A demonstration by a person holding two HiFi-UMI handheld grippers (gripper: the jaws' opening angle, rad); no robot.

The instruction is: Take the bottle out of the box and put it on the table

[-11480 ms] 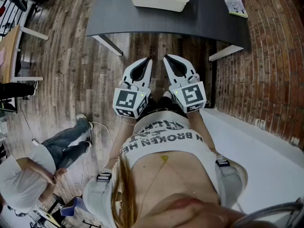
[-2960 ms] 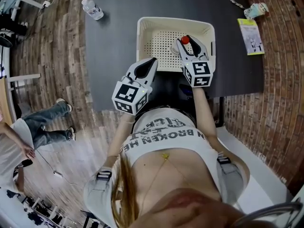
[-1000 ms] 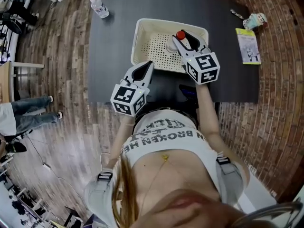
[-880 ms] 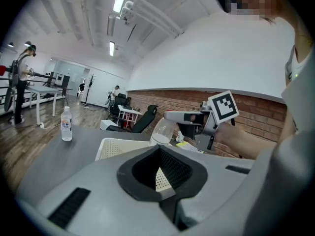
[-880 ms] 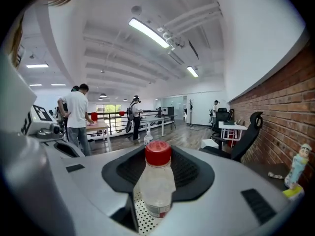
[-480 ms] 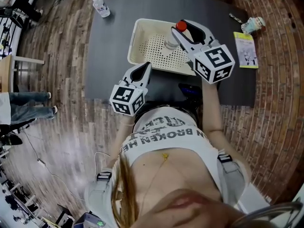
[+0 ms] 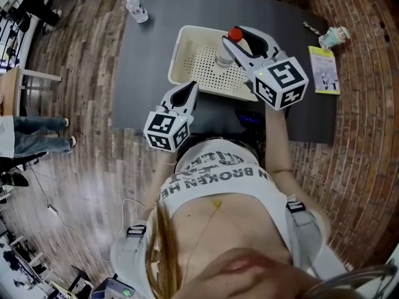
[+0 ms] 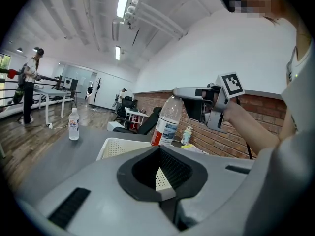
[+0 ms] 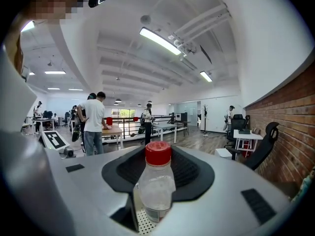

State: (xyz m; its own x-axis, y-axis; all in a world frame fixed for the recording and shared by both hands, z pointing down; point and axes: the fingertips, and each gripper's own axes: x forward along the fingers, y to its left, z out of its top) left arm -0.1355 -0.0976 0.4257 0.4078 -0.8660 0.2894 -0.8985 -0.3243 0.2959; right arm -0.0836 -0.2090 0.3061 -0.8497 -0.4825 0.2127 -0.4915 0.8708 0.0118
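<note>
A clear bottle with a red cap and a red-and-blue label hangs above the white perforated box on the dark table. My right gripper is shut on the bottle, which stands upright in the hollow of its jaws. The left gripper view shows the bottle lifted clear of the box's rim. My left gripper hovers at the table's near edge, just short of the box, with its jaws shut on nothing.
A second, smaller water bottle stands at the table's far left corner. A yellow-green booklet and a small crumpled object lie at the right end. A person's legs show on the wooden floor at the left.
My right gripper has risen with the bottle, lifting it up out of the box. The left gripper has stayed where it was.
</note>
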